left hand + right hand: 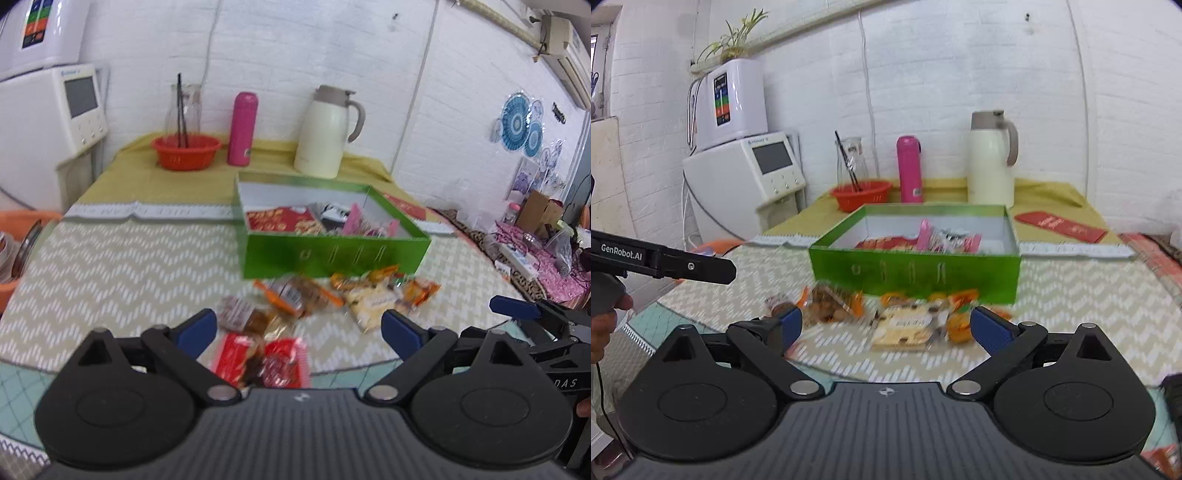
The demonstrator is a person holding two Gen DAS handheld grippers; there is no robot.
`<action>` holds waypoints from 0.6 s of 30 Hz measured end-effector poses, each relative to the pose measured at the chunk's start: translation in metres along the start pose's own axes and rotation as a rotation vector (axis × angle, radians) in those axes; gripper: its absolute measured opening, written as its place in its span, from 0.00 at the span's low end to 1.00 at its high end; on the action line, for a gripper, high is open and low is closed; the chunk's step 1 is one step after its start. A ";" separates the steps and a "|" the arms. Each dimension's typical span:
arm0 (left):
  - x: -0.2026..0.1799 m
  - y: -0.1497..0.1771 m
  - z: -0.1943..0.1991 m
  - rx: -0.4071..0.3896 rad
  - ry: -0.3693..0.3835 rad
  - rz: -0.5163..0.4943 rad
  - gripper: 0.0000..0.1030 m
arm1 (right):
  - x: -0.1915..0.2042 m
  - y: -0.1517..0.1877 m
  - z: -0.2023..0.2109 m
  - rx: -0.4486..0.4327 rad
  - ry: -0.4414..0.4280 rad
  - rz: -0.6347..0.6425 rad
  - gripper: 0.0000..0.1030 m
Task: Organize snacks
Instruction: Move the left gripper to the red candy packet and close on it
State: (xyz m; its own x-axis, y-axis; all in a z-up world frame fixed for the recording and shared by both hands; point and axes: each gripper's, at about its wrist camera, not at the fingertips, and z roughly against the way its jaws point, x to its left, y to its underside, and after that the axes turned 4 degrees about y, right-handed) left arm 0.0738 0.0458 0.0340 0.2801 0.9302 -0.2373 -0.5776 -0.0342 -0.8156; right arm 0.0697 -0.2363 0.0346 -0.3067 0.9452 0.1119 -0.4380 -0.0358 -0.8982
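Both grippers, left gripper (299,330) and right gripper (886,326), are hovering with fingers spread and holding nothing, since the loose snack packets (295,295) are lying just ahead of the fingers, short of the green box (332,254) beyond, awaiting sorting.

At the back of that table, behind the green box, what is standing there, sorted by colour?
Red: 1, the basket
Pink: 1, the flask
Cream: 1, the jug
Clear: 1, the glass carafe holding dark sticks
Total: 4
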 end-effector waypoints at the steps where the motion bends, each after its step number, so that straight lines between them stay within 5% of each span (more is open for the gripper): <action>1: 0.008 0.009 0.000 0.018 -0.015 0.013 0.91 | 0.005 0.007 -0.006 0.036 -0.024 -0.007 1.00; 6: 0.046 0.042 0.000 0.093 -0.063 0.102 0.91 | 0.039 0.030 -0.038 0.181 -0.096 0.019 1.00; 14: 0.054 0.022 -0.025 0.148 -0.012 0.024 0.89 | 0.087 0.035 -0.068 0.188 -0.157 0.049 1.00; 16: 0.056 0.019 -0.037 0.176 0.012 0.008 0.85 | 0.091 0.033 -0.077 0.200 -0.147 0.036 1.00; 18: 0.060 0.019 -0.049 0.215 0.036 0.008 0.62 | 0.093 0.033 -0.084 0.203 -0.150 0.028 1.00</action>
State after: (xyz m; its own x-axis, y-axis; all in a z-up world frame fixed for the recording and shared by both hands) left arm 0.1172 0.0831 -0.0220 0.2995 0.9166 -0.2650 -0.7294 0.0409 -0.6829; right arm 0.0979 -0.1225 -0.0201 -0.4361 0.8850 0.1632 -0.5835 -0.1401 -0.7999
